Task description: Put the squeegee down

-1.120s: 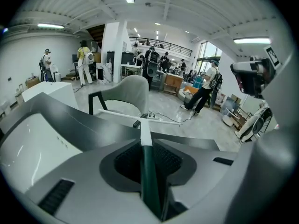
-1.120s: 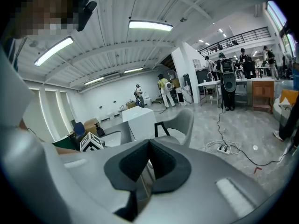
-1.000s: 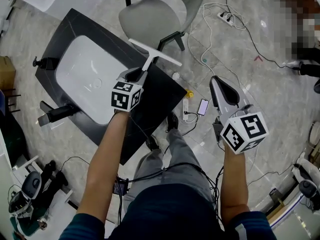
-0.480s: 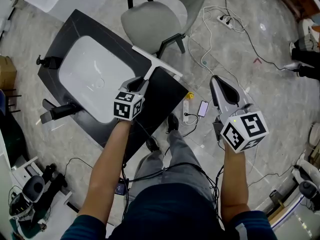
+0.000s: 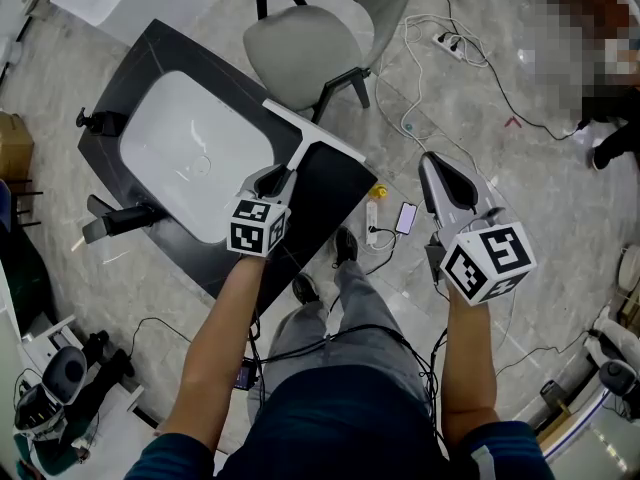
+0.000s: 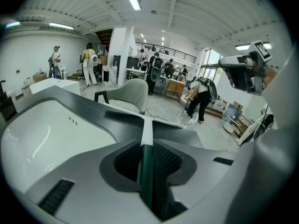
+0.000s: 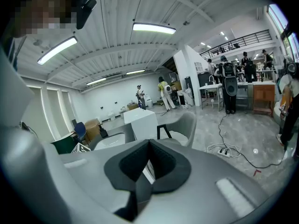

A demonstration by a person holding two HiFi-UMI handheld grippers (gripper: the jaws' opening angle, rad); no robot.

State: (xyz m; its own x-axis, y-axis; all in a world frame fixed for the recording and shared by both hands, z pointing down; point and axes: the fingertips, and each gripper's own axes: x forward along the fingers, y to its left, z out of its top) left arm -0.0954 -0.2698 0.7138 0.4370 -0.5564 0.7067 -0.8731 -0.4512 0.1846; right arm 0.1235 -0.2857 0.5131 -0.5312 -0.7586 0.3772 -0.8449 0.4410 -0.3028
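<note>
Squeegee point(image 5: 313, 131) sits lower than before over the bench point(image 5: 330, 196), clamped in the left hand-held gripper point(image 5: 277, 179); it should land flat, clear of the edge; right hand-held gripper point(image 5: 440, 173) is closed, empty.

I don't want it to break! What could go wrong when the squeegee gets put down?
1. The squeegee, clamped in the left gripper, has its blade right along the counter's edge by the chair. Let go there, it might tip off onto the floor.
2. Set down too far the other way, it could slide into the sink.
</note>
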